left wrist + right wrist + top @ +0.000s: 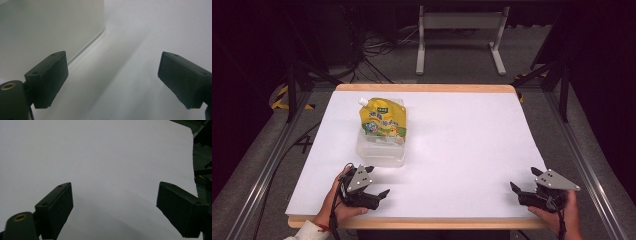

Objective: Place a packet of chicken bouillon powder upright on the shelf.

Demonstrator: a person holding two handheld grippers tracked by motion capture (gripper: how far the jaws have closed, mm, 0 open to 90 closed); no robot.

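My left gripper [374,182] sits near the clear box [381,152] with the yellow pouch [382,121], jaws wide. I go slowly (right gripper [526,180] wide too).

One yellow pouch [382,120], one clear container [381,150], two claws.

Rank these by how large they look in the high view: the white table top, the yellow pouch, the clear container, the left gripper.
1. White table top.
2. Clear container and yellow pouch: too alike to rank, as the pouch hides part of the container.
3. Left gripper, smallest.
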